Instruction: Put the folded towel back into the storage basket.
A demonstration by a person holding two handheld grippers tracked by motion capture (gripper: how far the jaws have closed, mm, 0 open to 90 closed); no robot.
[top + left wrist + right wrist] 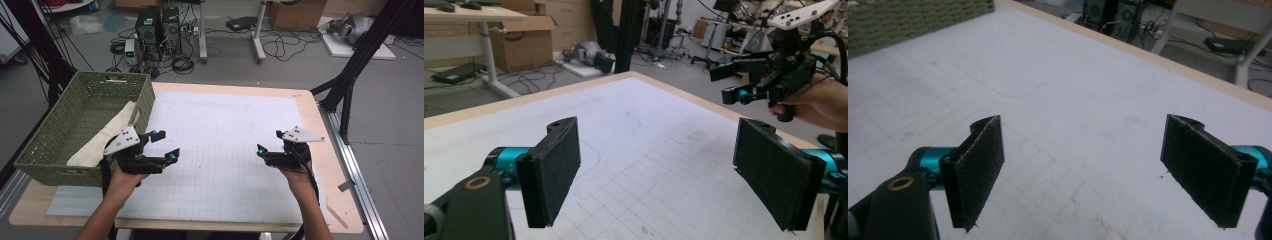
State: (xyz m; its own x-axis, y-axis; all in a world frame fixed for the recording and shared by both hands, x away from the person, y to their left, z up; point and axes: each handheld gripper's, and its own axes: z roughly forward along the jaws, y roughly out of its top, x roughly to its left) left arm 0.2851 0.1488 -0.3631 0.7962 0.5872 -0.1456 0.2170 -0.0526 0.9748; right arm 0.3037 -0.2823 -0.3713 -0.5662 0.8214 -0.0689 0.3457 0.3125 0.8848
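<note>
Currently both sets of jaws stand wide apart, nothing between them. Left gripper (165, 146) hovers over the white gridded mat (225, 165), just beside the green woven basket (55, 165); right gripper (270, 142) hovers over the mat's right side, well apart from the left one. Each is held by a hand coming in from the bottom edge, grey three-cornered plate on top. Left gripper view: black pads (555, 170) spread over the grid, right gripper (729, 82) farther off near the table edge. Right gripper view: pads (977, 167) spread over bare mat, faint rounded outline (1008, 80) drawn on it, basket wall (908, 20) top left. Mat lies on a light wooden table (340, 200). Basket sits at the table's left edge with a cream cloth (107, 135) lying in it, draped toward the near right corner. Room floor beyond: two PC towers (159, 27), tangled cables (280, 45), cardboard boxes (297, 14), black frame struts (357, 60)
</note>
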